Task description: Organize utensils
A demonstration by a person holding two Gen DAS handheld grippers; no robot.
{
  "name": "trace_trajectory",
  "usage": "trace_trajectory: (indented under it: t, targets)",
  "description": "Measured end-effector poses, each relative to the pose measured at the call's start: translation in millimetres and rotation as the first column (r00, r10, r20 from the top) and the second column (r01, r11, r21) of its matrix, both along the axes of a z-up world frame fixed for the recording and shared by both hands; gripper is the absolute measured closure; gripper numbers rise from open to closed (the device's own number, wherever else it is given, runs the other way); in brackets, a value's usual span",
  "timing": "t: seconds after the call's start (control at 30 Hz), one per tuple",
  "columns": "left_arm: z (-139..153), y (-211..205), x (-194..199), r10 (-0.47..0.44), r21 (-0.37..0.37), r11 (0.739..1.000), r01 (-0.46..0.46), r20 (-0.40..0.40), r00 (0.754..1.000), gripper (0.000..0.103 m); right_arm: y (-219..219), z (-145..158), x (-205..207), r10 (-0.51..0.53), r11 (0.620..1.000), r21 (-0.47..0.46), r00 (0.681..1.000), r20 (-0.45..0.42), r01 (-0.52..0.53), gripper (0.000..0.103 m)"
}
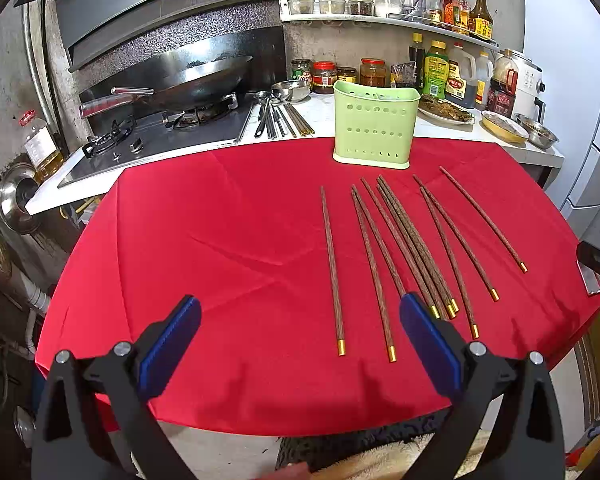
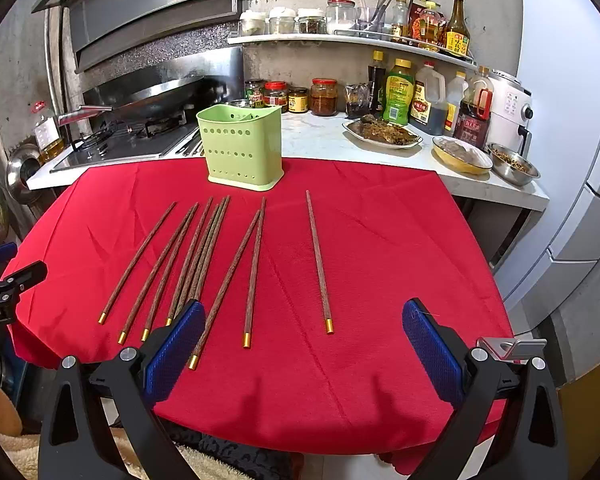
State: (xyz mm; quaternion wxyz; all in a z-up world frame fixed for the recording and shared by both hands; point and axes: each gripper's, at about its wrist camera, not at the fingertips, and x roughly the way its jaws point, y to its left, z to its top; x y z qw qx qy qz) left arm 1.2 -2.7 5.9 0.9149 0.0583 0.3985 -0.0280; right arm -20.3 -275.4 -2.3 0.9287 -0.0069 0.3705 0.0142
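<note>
We see matt red cloth (image 1: 220, 240), dark grainy wooden chopsticks (image 1: 332, 264) with shiny brass-coloured metal tips, and a smooth green plastic holder (image 1: 374, 128).

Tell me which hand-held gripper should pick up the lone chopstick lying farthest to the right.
Right. The lone chopstick lies almost straight ahead of the open right hand-held gripper. For the left hand-held gripper it sits at the far side, beyond the other chopsticks.
</note>
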Motion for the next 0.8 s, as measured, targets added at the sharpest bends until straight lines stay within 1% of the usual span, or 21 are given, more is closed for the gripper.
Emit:
trace_trajectory:
  t: [0.27,0.33,0.8]
  targets:
    - [-0.6,0.0,0.1,0.001,0.001,1.000,-0.001,0.002,1.000,0.006,-0.6,0.0,0.1,-0.006,1.000,-0.001,1.000,0.002,0.006,0.006]
    - [-1.5,0.0,0.2,0.001,0.001,1.000,-0.001,0.002,1.000,0.006,-0.9,-4.0,0.0,-0.006,1.000,0.002,1.000,0.002,0.006,0.006]
    - [-2.9,1.1,1.1,0.003,0.000,1.000,-0.003,0.002,1.000,0.006,0.2,-2.1,-0.3,-0.005,1.000,0.001,1.000,0.003,0.005,0.006]
